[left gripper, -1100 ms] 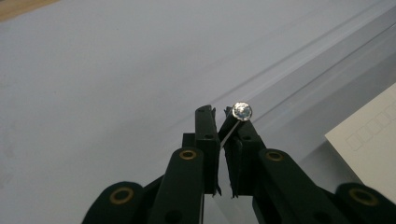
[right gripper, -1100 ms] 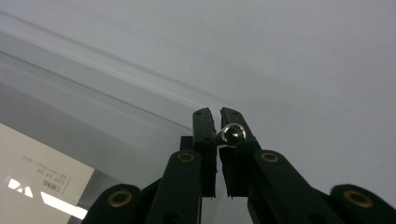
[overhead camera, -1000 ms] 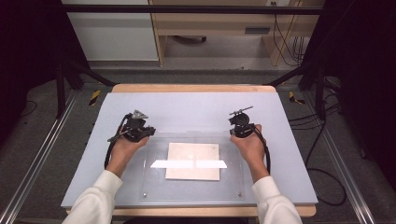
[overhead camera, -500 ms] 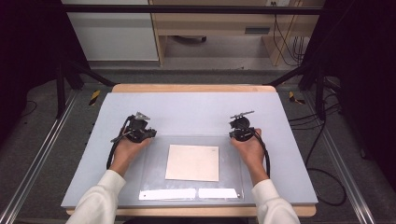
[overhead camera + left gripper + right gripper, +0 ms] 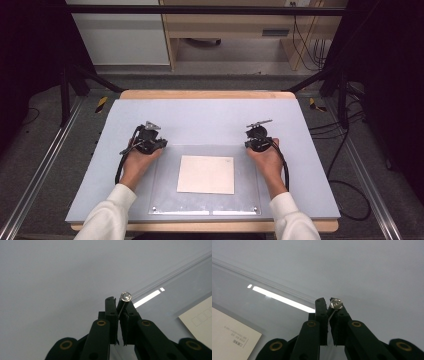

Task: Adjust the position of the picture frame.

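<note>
Left hand-held gripper (image 5: 159,145) is clamped on the far-left corner of the clear acrylic sheet (image 5: 167,200) by its silver stud (image 5: 126,296); right hand-held gripper (image 5: 250,143) pinches the far-right corner. The paper (image 5: 206,174) sits underneath, between them. Uneven lifting could slip a corner, I'd guess.

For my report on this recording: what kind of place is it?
Probably a lab or workshop test station: a table inside a black metal frame, loose cables on grey carpet, and plain cabinets behind.
</note>
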Action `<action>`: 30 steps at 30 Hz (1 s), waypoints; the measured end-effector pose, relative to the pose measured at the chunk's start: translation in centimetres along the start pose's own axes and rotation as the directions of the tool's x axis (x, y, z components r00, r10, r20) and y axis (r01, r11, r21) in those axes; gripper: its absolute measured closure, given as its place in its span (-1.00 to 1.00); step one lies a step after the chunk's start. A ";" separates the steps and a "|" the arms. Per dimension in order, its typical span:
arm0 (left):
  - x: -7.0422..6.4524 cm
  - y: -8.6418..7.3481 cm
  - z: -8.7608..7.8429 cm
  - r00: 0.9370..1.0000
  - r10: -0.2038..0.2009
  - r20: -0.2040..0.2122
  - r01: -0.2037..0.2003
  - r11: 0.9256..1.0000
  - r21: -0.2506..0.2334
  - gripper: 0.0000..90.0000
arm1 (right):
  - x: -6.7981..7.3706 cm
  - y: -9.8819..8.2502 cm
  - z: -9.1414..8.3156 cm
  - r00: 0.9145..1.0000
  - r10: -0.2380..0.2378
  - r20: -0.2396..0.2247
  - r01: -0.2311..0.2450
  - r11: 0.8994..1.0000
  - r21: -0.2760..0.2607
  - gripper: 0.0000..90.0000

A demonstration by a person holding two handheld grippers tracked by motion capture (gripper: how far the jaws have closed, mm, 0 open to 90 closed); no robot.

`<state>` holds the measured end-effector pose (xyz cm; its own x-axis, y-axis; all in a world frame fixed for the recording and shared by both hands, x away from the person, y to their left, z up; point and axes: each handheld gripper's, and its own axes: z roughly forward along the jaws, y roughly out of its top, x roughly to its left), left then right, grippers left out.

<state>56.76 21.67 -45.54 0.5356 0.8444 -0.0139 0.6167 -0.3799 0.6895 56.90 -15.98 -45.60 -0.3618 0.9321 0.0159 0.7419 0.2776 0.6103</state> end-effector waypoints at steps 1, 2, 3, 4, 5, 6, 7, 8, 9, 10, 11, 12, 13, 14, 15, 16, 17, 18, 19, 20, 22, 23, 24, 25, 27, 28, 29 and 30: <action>0.0 0.0 0.0 1.000 -0.003 -0.001 0.003 1.000 -0.001 0.87 | 0.0 -0.1 0.0 1.000 0.002 -0.001 -0.002 1.000 -0.002 0.89; -0.1 -0.1 0.0 1.000 -0.004 -0.004 0.004 1.000 -0.003 0.87 | 0.0 -0.1 0.0 1.000 -0.001 -0.003 0.001 1.000 -0.006 0.89; -0.1 -0.1 0.1 1.000 -0.005 -0.005 0.005 1.000 -0.006 0.87 | -0.1 -0.2 0.1 1.000 0.001 -0.004 -0.001 1.000 -0.011 0.89; -0.1 -0.2 0.1 1.000 -0.007 -0.006 0.007 1.000 -0.010 0.87 | -0.1 -0.3 0.1 1.000 0.003 -0.010 -0.003 1.000 -0.017 0.89; -0.1 -0.2 0.1 1.000 -0.007 -0.008 0.007 1.000 -0.012 0.87 | -0.1 -0.3 0.1 1.000 0.005 -0.012 -0.005 1.000 -0.019 0.89; -0.1 -0.3 0.2 1.000 -0.009 -0.011 0.009 1.000 -0.016 0.87 | -0.1 -0.3 0.1 1.000 0.007 -0.010 -0.007 1.000 -0.021 0.89; -0.2 -0.4 0.2 1.000 -0.010 -0.012 0.010 1.000 -0.017 0.87 | -0.1 -0.4 0.2 1.000 0.003 -0.006 -0.003 1.000 -0.024 0.89; -0.2 -0.4 0.2 1.000 -0.010 -0.017 0.009 1.000 -0.020 0.87 | -0.1 -0.5 0.2 1.000 0.009 -0.007 -0.009 1.000 -0.028 0.89; -0.2 -0.4 0.2 1.000 -0.011 -0.020 0.011 1.000 -0.025 0.88 | -0.2 -0.5 0.2 1.000 0.007 -0.008 -0.008 0.999 -0.031 0.89; -0.2 -0.5 0.2 1.000 -0.008 -0.022 0.007 1.000 -0.026 0.88 | -0.1 -0.5 0.2 1.000 0.011 -0.007 -0.011 0.999 -0.031 0.89; -0.2 -0.5 0.2 1.000 -0.008 -0.021 0.007 1.000 -0.029 0.87 | -0.1 -0.5 0.2 1.000 0.010 -0.006 -0.011 0.999 -0.032 0.89; -0.2 -0.5 0.2 1.000 -0.007 -0.022 0.006 0.999 -0.031 0.88 | -0.1 -0.5 0.2 1.000 0.010 -0.006 -0.010 0.999 -0.033 0.89; -0.3 -0.6 0.2 1.000 -0.009 -0.022 0.008 0.999 -0.033 0.88 | -0.1 -0.5 0.2 1.000 0.009 -0.006 -0.009 0.999 -0.032 0.89; -0.3 -0.6 0.2 1.000 -0.009 -0.025 0.008 0.999 -0.035 0.87 | -0.1 -0.5 0.3 1.000 0.008 -0.005 -0.008 0.999 -0.034 0.89; -0.3 -0.6 0.2 1.000 -0.011 -0.026 0.010 0.999 -0.038 0.87 | -0.1 -0.5 0.3 1.000 0.008 -0.004 -0.008 0.999 -0.035 0.89; -0.3 -0.6 0.2 1.000 -0.010 -0.027 0.009 0.999 -0.039 0.87 | -0.1 -0.6 0.3 1.000 0.008 -0.004 -0.008 0.999 -0.038 0.89; -0.3 -0.6 0.2 0.999 -0.010 -0.030 0.009 0.999 -0.043 0.87 | -0.1 -0.6 0.3 1.000 0.006 -0.007 -0.006 0.999 -0.044 0.89; -0.4 -0.7 0.2 0.999 -0.003 -0.036 0.001 0.999 -0.043 0.87 | -0.1 -0.7 0.3 1.000 0.007 -0.013 -0.008 0.999 -0.049 0.88; -0.4 -0.7 0.1 0.999 0.005 -0.043 -0.007 0.999 -0.044 0.86 | -0.2 -0.7 0.3 1.000 0.008 -0.014 -0.009 0.998 -0.056 0.87; -0.6 -0.7 0.0 0.999 -0.003 -0.050 0.000 0.998 -0.066 0.83 | -0.3 -0.8 0.3 1.000 0.003 -0.013 -0.004 0.998 -0.062 0.80; -0.6 -0.6 -0.6 0.997 -0.010 -0.072 0.002 0.994 -0.113 0.55 | -0.5 -1.0 0.0 1.000 0.003 -0.003 -0.003 0.996 -0.093 0.63; -0.7 -0.5 -0.9 0.997 -0.009 -0.082 -0.003 0.991 -0.136 0.39 | -0.7 -1.2 -0.3 1.000 0.012 -0.010 -0.013 0.992 -0.124 0.57; -0.8 -0.5 -1.1 0.995 0.002 -0.100 -0.017 0.988 -0.152 0.20 | -0.8 -1.3 -0.6 1.000 0.014 -0.016 -0.016 0.988 -0.154 0.48; -0.9 -0.6 -1.4 0.993 0.018 -0.117 -0.037 0.985 -0.166 0.05 | -0.9 -1.5 -0.9 1.000 0.014 -0.008 -0.015 0.984 -0.176 0.38; -1.0 -0.9 -1.9 0.990 0.050 -0.133 -0.077 0.975 -0.207 -0.27 | -1.0 -1.5 -1.6 1.000 0.002 0.016 0.001 0.978 -0.208 0.19; -1.0 -1.2 -2.3 0.993 0.043 -0.112 -0.069 0.968 -0.240 -0.37 | -1.1 -1.5 -1.9 0.999 -0.010 0.030 0.017 0.973 -0.228 0.10; -1.0 -1.3 -2.5 0.993 0.043 -0.108 -0.069 0.965 -0.251 -0.45 | -1.2 -1.6 -2.4 0.999 -0.017 0.047 0.028 0.969 -0.247 -0.01; -1.0 -1.4 -2.6 0.993 0.051 -0.108 -0.078 0.964 -0.256 -0.50 | -1.2 -1.6 -2.6 0.999 -0.023 0.049 0.035 0.966 -0.255 -0.10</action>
<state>53.87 22.34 -44.54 0.5012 0.8596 0.0997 0.4053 -0.3350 0.8506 54.65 -18.17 -44.55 -0.3506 0.9358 -0.0371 0.5600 0.2412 0.7926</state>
